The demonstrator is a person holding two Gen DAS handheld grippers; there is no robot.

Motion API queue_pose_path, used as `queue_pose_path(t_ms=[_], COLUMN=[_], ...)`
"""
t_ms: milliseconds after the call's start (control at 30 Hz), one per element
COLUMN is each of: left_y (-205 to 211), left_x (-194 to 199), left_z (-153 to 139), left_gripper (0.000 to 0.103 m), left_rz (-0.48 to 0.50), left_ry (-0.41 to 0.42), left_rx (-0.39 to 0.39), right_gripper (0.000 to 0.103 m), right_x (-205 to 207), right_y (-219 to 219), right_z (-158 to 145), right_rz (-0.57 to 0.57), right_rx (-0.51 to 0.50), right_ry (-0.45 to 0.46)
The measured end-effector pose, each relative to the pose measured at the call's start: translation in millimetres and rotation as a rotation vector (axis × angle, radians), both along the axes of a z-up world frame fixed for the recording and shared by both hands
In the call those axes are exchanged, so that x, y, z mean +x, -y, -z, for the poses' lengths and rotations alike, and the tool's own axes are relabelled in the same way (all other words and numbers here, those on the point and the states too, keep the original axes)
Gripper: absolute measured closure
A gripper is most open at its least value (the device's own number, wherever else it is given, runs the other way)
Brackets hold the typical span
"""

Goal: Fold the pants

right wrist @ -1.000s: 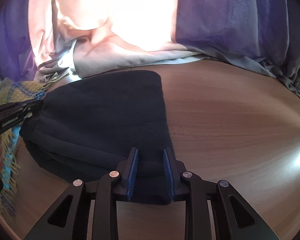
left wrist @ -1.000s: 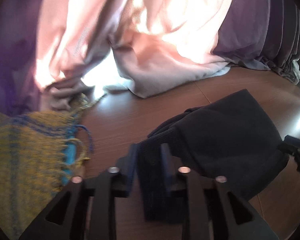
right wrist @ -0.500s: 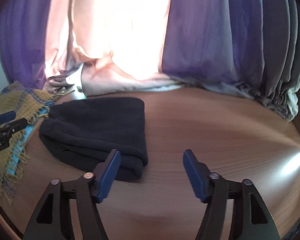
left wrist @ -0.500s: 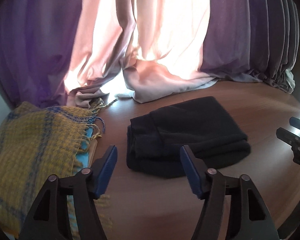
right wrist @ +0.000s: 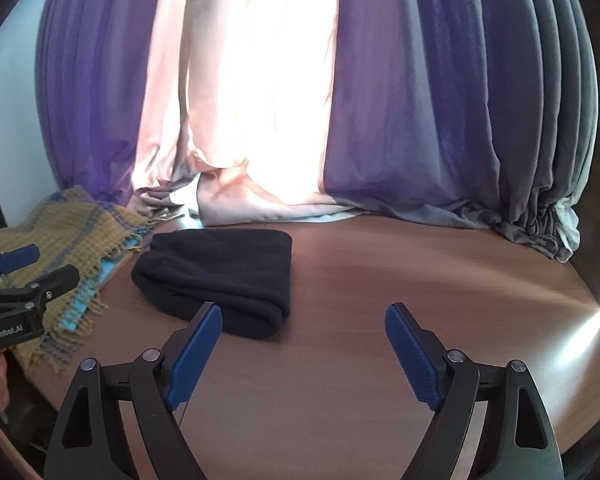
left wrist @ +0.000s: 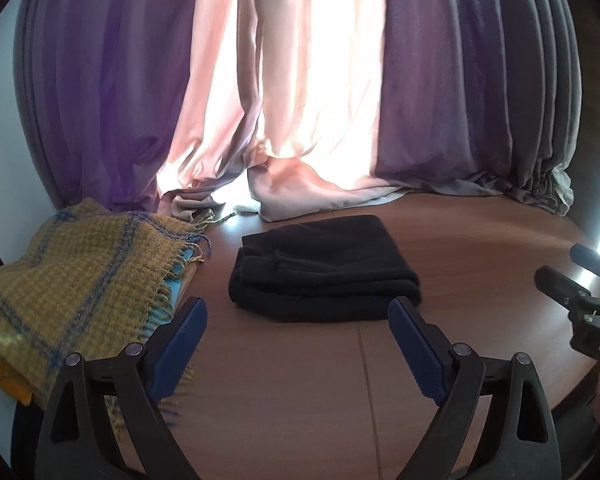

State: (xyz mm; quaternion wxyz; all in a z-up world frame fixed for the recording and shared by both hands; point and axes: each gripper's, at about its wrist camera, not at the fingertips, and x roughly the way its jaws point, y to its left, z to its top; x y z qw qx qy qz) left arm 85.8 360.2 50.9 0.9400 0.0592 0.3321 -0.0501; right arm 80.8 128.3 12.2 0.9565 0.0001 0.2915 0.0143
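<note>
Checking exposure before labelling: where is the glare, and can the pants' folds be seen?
Left wrist: pink curtain blown out by backlight; pants dark, folds faintly visible. Right wrist: same glare, bright streak on table, pants nearly featureless.

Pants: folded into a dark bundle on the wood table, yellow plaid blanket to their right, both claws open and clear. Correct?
Wrong side. The left wrist view shows the yellow plaid blanket to the left of the pants. The rest holds: folded on the table, left claw and right claw open, clear.
</note>
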Motion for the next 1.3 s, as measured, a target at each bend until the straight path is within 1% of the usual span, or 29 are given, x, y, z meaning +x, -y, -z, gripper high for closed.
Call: queue_pose_path(t_ms=[133, 333, 567, 933, 1300], left_y=[13.1, 25.0, 30.6, 35.8, 45.4], left_x=[-28.0, -60.7, -90.1, -121.0, -137.5], left_z=[-4.7, -7.3, -15.8, -23.8, -30.5], left_gripper=[0.006, 0.005, 0.004, 0.003, 0.002], left_rz=[-0.005, 0.026, 0.028, 0.034, 0.041], left_ry=[0.012, 0.016, 0.044, 0.073, 0.096], left_rx=[0.028, 0.012, 0.016, 0.015, 0.015], right_gripper=[0.018, 0.018, 0.018, 0.018, 0.018], right_x=[-24.7, -58.0, -90.0, -128.1, -146.9], right_y=[5.1, 12.3, 18.3, 20.8, 30.2], right_z=[-3.4, -6.0, -10.8, -17.3, -21.0], right_rz=[-0.018, -0.029, -0.024, -0.011, 0.004], right_rx=[-0.002, 0.016, 0.029, 0.032, 0.042], right_ry=[0.008, 0.018, 0.037, 0.068, 0.086])
